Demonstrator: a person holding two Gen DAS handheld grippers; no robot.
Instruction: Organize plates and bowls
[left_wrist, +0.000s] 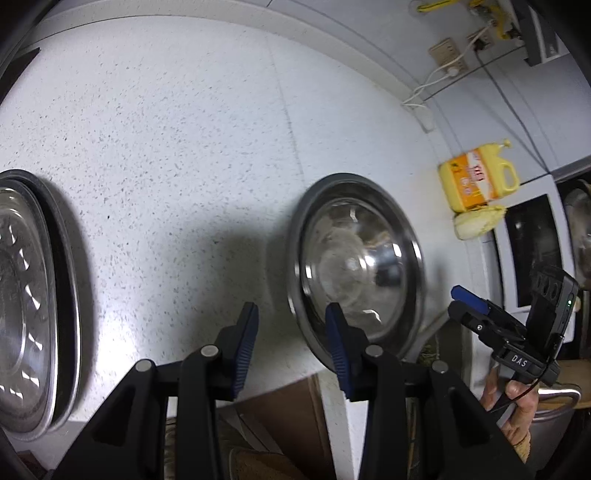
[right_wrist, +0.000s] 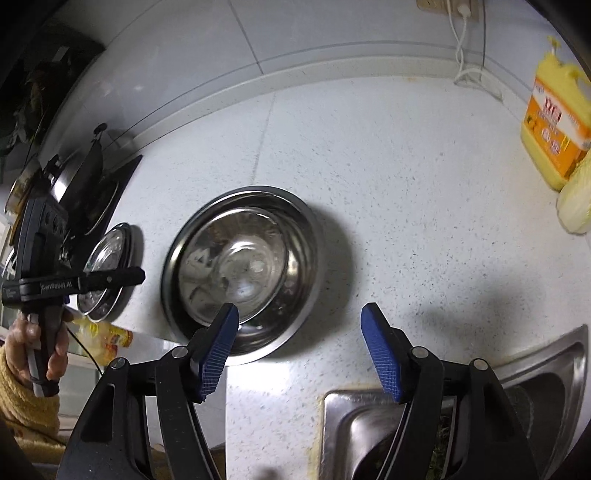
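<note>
A: What does the right wrist view show at its centre?

B: Stacked steel bowls (right_wrist: 240, 273) sit on the speckled white counter (right_wrist: 406, 184), a smaller one nested inside a wider one. The right gripper (right_wrist: 299, 317) hovers with its blue-padded jaws spread apart and nothing between them; the left pad overlaps the bowls' near rim in the picture, though contact cannot be told.

A: And to the sides?

B: At the left, the left gripper (right_wrist: 136, 276) is seen side-on, so its jaw gap cannot be read; a steel plate (right_wrist: 107, 271) lies behind it. A yellow detergent jug (right_wrist: 557, 122) stands far right, near the wall. A steel sink (right_wrist: 369, 424) occupies the lower right.
</note>
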